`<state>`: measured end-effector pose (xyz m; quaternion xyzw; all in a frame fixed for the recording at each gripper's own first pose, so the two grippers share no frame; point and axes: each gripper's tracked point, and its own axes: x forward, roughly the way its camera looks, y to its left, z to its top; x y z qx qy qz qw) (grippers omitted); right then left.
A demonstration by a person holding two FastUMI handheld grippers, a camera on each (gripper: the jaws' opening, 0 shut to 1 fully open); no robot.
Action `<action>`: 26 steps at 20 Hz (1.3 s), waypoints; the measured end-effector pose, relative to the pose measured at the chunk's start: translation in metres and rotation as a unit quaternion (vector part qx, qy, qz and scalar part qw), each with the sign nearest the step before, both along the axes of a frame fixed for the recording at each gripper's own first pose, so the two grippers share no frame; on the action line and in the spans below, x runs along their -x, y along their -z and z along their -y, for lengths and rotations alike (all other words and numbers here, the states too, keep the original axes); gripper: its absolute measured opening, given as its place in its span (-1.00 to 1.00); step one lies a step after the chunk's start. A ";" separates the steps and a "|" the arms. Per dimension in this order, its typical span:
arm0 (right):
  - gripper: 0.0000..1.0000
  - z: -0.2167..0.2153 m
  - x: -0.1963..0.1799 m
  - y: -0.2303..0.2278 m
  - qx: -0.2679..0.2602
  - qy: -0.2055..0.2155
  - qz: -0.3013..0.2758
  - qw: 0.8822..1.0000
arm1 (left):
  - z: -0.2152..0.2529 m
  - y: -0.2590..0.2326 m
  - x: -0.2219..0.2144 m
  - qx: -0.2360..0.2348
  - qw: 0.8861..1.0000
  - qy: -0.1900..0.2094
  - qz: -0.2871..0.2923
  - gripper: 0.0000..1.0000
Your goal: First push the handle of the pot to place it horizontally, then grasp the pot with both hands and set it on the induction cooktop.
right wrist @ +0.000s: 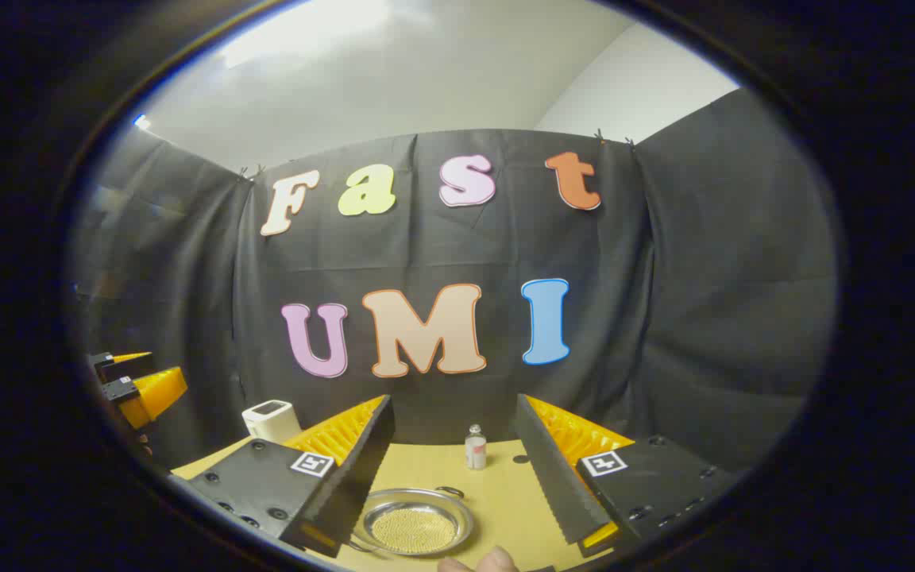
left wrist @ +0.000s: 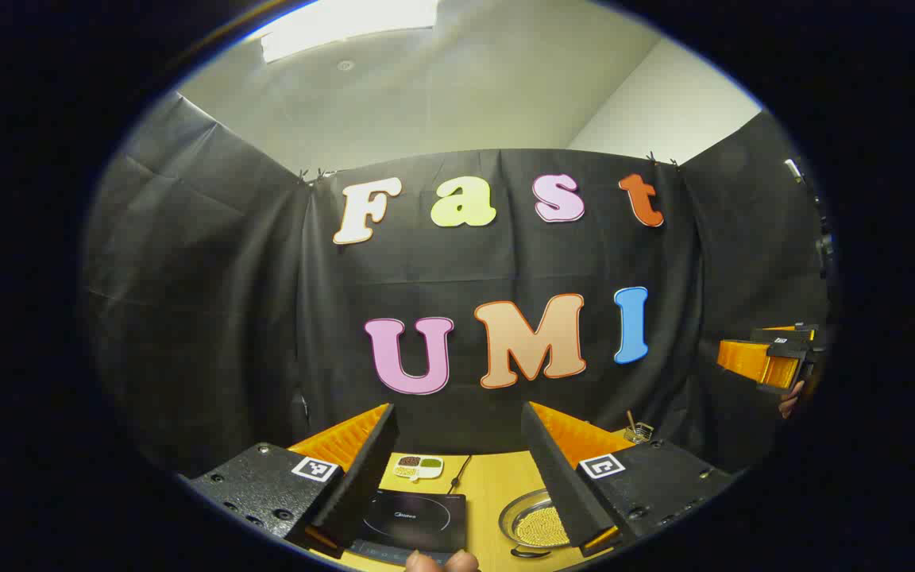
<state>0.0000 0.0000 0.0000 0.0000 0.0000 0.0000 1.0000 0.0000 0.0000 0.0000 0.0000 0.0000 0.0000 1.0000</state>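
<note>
Looking along the left gripper (left wrist: pixel 457 477), its two fingers are spread wide w/ nothing between them, hanging above the yellow table (left wrist: pixel 489 485). Below that gap sits the black induction cooktop (left wrist: pixel 414 520), flat on the tabletop, and just to its right is the pot (left wrist: pixel 535 524), a shallow silver thing w/ a layer of small golden grains inside. A dark handle loop (left wrist: pixel 529 553) pokes out at the pot's near edge; pot and cooktop are close but apart afaict. Behind the cooktop there's a little white dish (left wrist: pixel 418 467) w/ brown and green stuff in compartments, and a thin cable (left wrist: pixel 460 469) running toward the back wall. Far right in that view you can see the right gripper (left wrist: pixel 767 361) held up high, w/ a bit of a hand (left wrist: pixel 789 401) under it. From the right gripper view, the right gripper (right wrist: pixel 457 469) is also spread open and gripping nothing, w/ the pot (right wrist: pixel 414 524) on the table under the gap (a small handle loop (right wrist: pixel 449 492) shows at its far rim). A small clear bottle (right wrist: pixel 475 447) stands upright further back, and a white boxy gadget (right wrist: pixel 271 419) sits at the left, near the wall. The left gripper (right wrist: pixel 136 385) shows at the far left edge, raised.
</note>
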 end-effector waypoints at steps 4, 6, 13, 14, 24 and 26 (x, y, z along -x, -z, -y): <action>0.92 -0.001 0.005 0.006 0.004 -0.007 -0.008 1.000 | 0.002 0.001 0.001 -0.001 1.000 -0.001 -0.003 0.90; 0.92 0.000 0.004 0.007 0.000 -0.009 -0.010 1.000 | 0.002 0.000 0.002 -0.002 1.000 -0.004 -0.002 0.90; 0.92 -0.013 0.000 0.007 0.005 -0.013 -0.011 1.000 | -0.009 0.003 0.005 -0.006 1.000 -0.001 -0.002 0.90; 0.92 -0.016 0.000 0.009 0.008 -0.013 -0.012 1.000 | -0.012 0.004 0.005 -0.005 1.000 -0.002 -0.002 0.90; 0.63 -0.049 0.003 0.036 0.021 -0.008 -0.049 0.999 | -0.054 0.017 0.015 -0.005 1.000 -0.002 -0.007 0.89; 0.41 -0.052 0.005 0.040 0.026 -0.006 -0.050 0.998 | -0.060 0.022 0.017 -0.004 1.000 -0.001 -0.012 0.89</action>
